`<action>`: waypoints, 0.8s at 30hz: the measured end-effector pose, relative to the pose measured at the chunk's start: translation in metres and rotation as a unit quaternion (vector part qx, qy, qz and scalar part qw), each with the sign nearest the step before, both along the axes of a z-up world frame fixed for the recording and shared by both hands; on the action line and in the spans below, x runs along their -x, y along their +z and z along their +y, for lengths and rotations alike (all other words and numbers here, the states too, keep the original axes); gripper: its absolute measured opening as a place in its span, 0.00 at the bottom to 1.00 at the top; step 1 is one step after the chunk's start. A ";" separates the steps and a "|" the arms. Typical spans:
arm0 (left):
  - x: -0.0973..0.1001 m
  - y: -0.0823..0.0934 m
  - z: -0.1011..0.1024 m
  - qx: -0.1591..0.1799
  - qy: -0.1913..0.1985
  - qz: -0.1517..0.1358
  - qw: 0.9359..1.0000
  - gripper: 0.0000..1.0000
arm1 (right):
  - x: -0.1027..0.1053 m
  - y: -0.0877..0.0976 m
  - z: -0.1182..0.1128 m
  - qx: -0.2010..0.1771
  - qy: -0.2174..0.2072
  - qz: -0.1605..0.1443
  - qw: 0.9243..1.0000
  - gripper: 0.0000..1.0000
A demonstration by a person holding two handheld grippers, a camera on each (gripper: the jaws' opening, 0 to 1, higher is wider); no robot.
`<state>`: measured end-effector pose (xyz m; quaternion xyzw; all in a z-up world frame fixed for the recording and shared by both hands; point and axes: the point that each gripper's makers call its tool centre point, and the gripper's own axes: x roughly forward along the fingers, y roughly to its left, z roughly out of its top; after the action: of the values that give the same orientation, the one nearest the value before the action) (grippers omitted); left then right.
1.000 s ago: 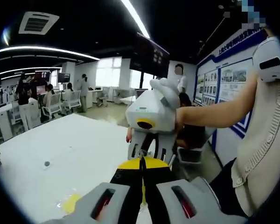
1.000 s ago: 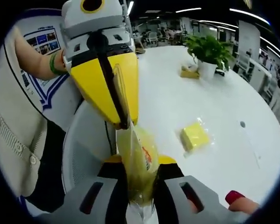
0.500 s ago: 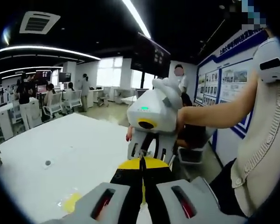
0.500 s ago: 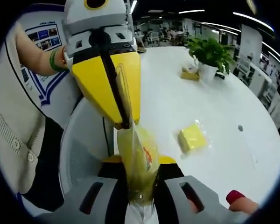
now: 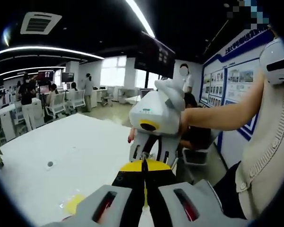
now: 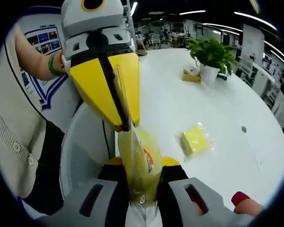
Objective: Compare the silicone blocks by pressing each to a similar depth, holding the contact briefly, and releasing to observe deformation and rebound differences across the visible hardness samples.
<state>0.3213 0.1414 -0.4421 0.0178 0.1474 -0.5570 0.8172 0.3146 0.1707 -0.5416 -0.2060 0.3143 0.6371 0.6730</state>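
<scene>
A yellow silicone block in a clear plastic bag [image 6: 141,158] is held upright between the jaws of my right gripper [image 6: 141,166], which is shut on it. My left gripper [image 6: 125,124] reaches in from the upper left, its yellow jaws shut on the bag's top edge. In the left gripper view my left gripper [image 5: 144,166] is shut on that thin bag edge, and the right gripper [image 5: 151,152] faces it, held by a person's hand. A second bagged yellow block [image 6: 195,141] lies on the white table [image 6: 217,104]; the same block [image 5: 74,203] shows at the lower left.
A potted plant [image 6: 210,53] and a small yellow-brown object [image 6: 191,74] stand at the table's far side. A small dark dot [image 6: 243,128] marks the tabletop. The person's torso and a white chair [image 6: 85,151] are on the left. People and desks fill the office behind.
Both grippers keep their hold on the bagged block. The views have shifted only slightly with the hands.
</scene>
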 end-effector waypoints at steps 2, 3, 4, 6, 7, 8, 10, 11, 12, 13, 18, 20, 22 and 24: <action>-0.001 0.002 -0.001 0.003 0.000 -0.001 1.000 0.00 | -0.003 0.003 0.000 -0.011 -0.006 -0.004 1.000 0.16; -0.001 0.004 -0.001 0.006 0.001 -0.002 1.000 0.00 | -0.004 0.005 0.001 -0.014 -0.009 -0.006 1.000 0.16; -0.003 0.006 -0.001 0.008 0.003 -0.001 1.000 0.00 | -0.005 0.007 0.001 -0.017 -0.011 -0.009 1.000 0.17; -0.005 0.010 -0.001 0.014 0.006 0.001 1.000 0.00 | -0.009 0.011 0.001 -0.024 -0.012 -0.023 0.999 0.18; -0.005 0.010 -0.002 0.014 0.008 0.001 1.000 0.00 | -0.010 0.011 0.001 -0.025 -0.014 -0.022 0.999 0.18; -0.006 0.011 -0.003 0.012 0.008 -0.001 1.000 0.00 | -0.011 0.011 0.000 -0.026 -0.016 -0.024 0.999 0.18; -0.007 0.011 -0.004 0.009 0.008 -0.001 1.000 0.00 | -0.012 0.011 0.000 -0.028 -0.018 -0.023 0.999 0.19; -0.007 0.011 -0.005 0.007 0.008 -0.001 1.000 0.00 | -0.013 0.011 0.000 -0.029 -0.019 -0.025 0.999 0.19; -0.006 0.009 -0.006 0.000 0.000 -0.005 1.000 0.00 | -0.014 0.010 0.000 -0.028 -0.020 -0.026 0.999 0.19; -0.007 0.008 -0.007 -0.006 0.002 -0.011 1.000 0.00 | -0.014 0.009 -0.001 -0.028 -0.019 -0.030 0.999 0.19; -0.009 0.005 -0.006 -0.011 0.006 -0.001 1.000 0.00 | -0.016 0.006 0.000 -0.032 -0.024 -0.028 0.999 0.20; -0.010 0.005 -0.006 -0.009 0.007 0.002 1.000 0.00 | -0.019 0.007 0.001 -0.034 -0.017 -0.043 0.998 0.21; -0.011 0.005 -0.005 -0.012 0.009 0.001 1.000 0.00 | -0.022 0.007 0.002 -0.036 -0.013 -0.052 0.998 0.21; -0.012 0.005 -0.004 -0.013 0.014 0.001 1.000 0.00 | -0.023 0.007 0.003 -0.037 -0.012 -0.055 0.998 0.21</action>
<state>0.3338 0.1370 -0.4372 0.0260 0.1560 -0.5431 0.8246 0.3378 0.1735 -0.5343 -0.2117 0.2550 0.6277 0.7043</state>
